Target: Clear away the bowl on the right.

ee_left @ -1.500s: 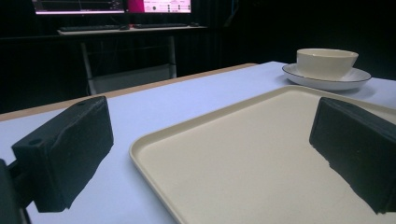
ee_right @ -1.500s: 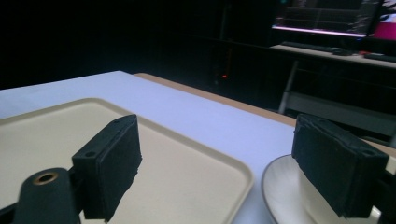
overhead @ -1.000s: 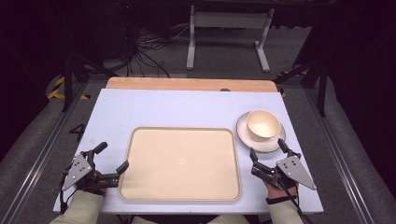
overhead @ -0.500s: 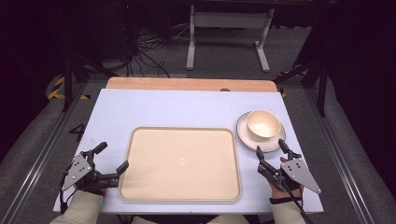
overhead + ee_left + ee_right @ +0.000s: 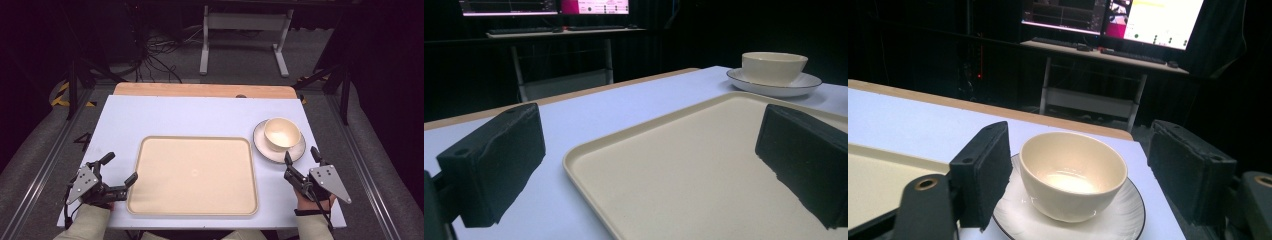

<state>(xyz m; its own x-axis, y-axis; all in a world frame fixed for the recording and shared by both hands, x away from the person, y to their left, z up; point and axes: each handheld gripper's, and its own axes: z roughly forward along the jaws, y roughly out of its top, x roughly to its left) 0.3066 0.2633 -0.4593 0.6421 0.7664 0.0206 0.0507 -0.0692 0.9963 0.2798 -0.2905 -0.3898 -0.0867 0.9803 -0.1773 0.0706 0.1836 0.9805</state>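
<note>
Facing cup [image 5: 1072,172] on saucer [image 5: 1120,210], right gripper [image 5: 301,162] released, left gripper [image 5: 119,169] released astride tray [image 5: 150,150] edge

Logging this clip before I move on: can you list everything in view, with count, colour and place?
tray: 1, cream, middle of table, empty
bowl: 1, cream, on the saucer
saucer: 1, white with dark rim, right of tray
table: 1, pale blue top, wooden far edge
monitors: lit, on a desk beyond the table
left hand-held gripper: 1, black, jaws apart astride the tray's left edge
right hand-held gripper: 1, black, jaws apart, just short of the saucer
</note>
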